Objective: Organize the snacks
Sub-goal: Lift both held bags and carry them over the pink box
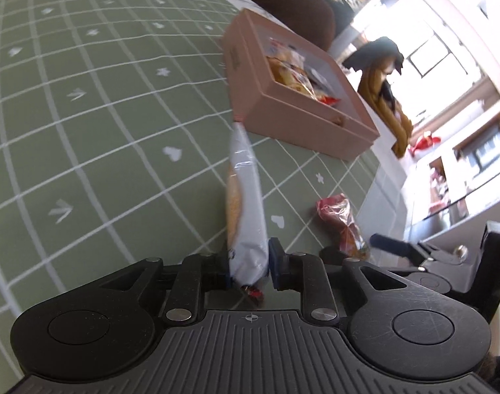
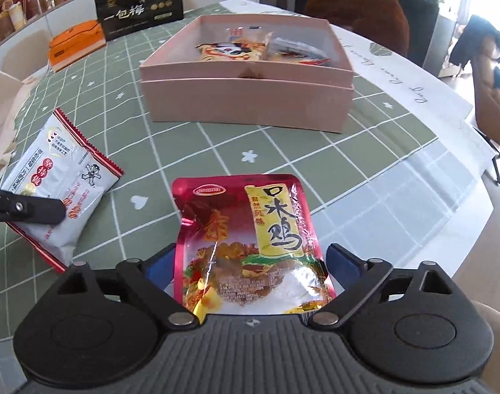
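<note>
The left gripper (image 1: 248, 267) had its two fingers squeezed tight on a white snack pack (image 1: 245, 197). The pack stood on its thin edge and pointed toward the pink box (image 1: 302, 115), with its far tip close to the box's front corner. In the right wrist view the same white snack pack (image 2: 58, 184) sat to the left of the box and nearer the camera, with a black finger (image 2: 27, 211) of the left gripper pressed on it.

The right gripper (image 2: 250, 262) had its blue fingers (image 2: 343, 261) spread wide, one on each side of a red snack pouch (image 2: 250, 246). I could not tell if they were touching the pouch or gripping it. The pouch lay in front of the pink box (image 2: 246, 98), a little way off, on the green checked tablecloth (image 2: 364, 161).

The pink box was open and already had some snack bags (image 2: 260, 49) inside. Behind the box, to the left, were an orange box (image 2: 76, 44) and a black box (image 2: 140, 5)
</note>
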`<control>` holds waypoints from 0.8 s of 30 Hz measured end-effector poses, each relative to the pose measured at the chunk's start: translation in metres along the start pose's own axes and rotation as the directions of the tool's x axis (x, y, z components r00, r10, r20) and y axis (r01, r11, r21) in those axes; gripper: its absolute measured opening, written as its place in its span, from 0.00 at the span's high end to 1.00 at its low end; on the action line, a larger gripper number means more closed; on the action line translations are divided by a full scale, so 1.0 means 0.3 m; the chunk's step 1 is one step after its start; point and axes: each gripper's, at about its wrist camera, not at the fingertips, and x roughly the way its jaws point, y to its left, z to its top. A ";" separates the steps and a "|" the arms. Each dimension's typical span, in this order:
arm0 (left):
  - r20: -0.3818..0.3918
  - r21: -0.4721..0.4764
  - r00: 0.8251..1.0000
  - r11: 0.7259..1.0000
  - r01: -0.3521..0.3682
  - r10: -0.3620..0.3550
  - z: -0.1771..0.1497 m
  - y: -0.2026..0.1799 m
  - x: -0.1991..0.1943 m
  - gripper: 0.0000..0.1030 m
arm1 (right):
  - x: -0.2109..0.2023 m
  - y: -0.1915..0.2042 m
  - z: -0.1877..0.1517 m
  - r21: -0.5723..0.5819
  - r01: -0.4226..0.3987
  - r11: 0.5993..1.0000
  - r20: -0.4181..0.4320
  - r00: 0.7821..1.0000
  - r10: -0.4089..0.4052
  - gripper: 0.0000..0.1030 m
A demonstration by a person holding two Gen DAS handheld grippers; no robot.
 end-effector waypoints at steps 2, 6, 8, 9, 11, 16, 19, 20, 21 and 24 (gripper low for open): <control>0.002 0.001 1.000 1.000 0.007 -0.007 0.016 -0.004 0.032 0.75 | 0.016 -0.002 0.001 0.016 0.013 1.000 0.018 1.000 -0.014 0.00; 0.010 -0.036 1.000 0.999 0.018 -0.018 0.053 -0.005 0.083 0.76 | 0.024 0.010 0.008 0.016 0.015 1.000 0.030 0.999 -0.016 0.01; 0.006 -0.055 1.000 0.998 0.023 -0.023 0.072 -0.010 0.091 0.79 | 0.020 0.008 0.016 0.001 0.006 1.000 0.030 1.000 -0.006 0.15; 0.011 -0.054 1.000 0.998 0.024 -0.024 0.079 -0.017 0.088 0.79 | 0.006 0.004 0.018 -0.008 0.002 1.000 0.040 0.999 -0.002 0.22; 0.029 -0.036 0.999 0.999 0.028 -0.027 0.090 -0.038 0.071 0.79 | -0.004 -0.001 0.020 -0.016 0.023 1.000 0.045 0.999 -0.023 0.28; 0.046 -0.004 0.997 0.998 0.056 -0.056 0.096 -0.073 0.019 0.79 | -0.038 -0.058 0.027 0.067 -0.005 0.998 0.038 0.999 0.002 0.35; 0.050 0.004 0.996 0.997 0.071 -0.071 0.097 -0.092 0.004 0.80 | -0.077 -0.066 0.036 0.076 -0.014 0.997 0.061 0.998 0.009 0.38; 0.053 0.007 0.996 0.997 0.075 -0.075 0.096 -0.097 -0.004 0.80 | -0.093 -0.066 0.041 0.074 -0.017 0.997 0.074 0.997 0.012 0.39; 0.055 0.009 0.995 0.997 0.077 -0.078 0.095 -0.102 -0.011 0.80 | -0.111 -0.063 0.047 0.067 -0.020 0.998 0.089 0.996 0.014 0.39; 0.057 0.016 0.994 0.996 0.091 -0.092 0.094 -0.120 -0.026 0.80 | -0.147 -0.053 0.064 0.054 -0.019 0.998 0.121 0.993 0.013 0.39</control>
